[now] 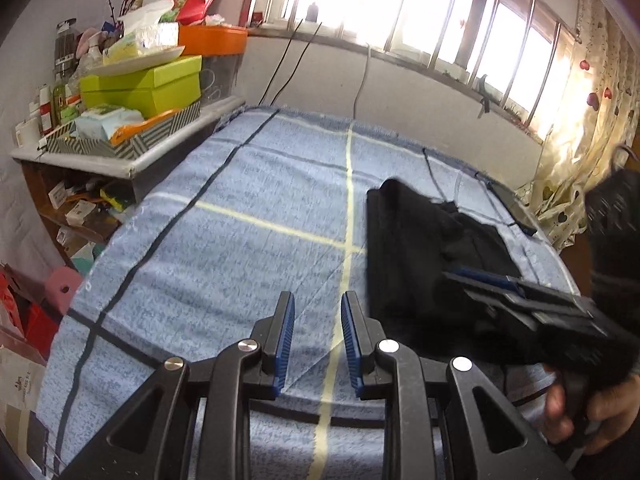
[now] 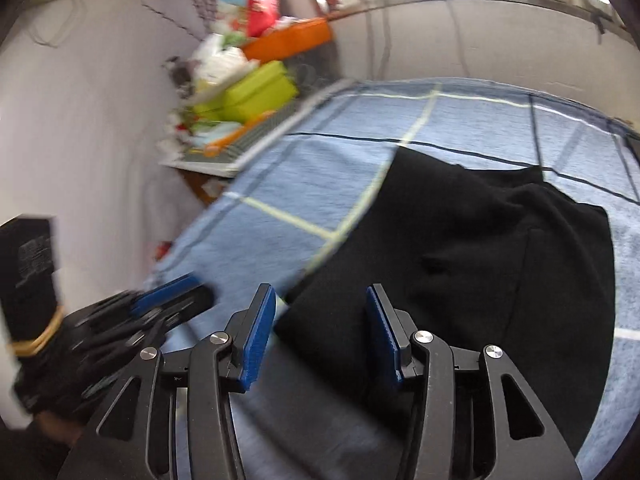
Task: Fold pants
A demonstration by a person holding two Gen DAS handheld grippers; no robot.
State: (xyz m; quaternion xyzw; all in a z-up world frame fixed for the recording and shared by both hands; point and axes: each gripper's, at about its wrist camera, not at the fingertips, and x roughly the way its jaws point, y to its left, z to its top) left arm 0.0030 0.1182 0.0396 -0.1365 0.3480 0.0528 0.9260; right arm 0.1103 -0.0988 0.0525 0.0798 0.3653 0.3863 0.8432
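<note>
Black folded pants lie on the right part of a blue checked blanket; the left wrist view shows the pants as a dark rectangle to the right of a yellow stripe. My right gripper hangs open just above the near left corner of the pants, with its blue pads clear of the cloth. The left wrist view shows this right gripper, blurred, over the near edge of the pants. My left gripper is open above bare blanket left of the pants, with nothing between its fingers. It shows blurred as the left gripper in the right wrist view.
A shelf at the blanket's left edge carries a green box, an orange box and tissues. Barred windows run along the far wall, and a patterned curtain hangs at right. A hand holds the right gripper's handle.
</note>
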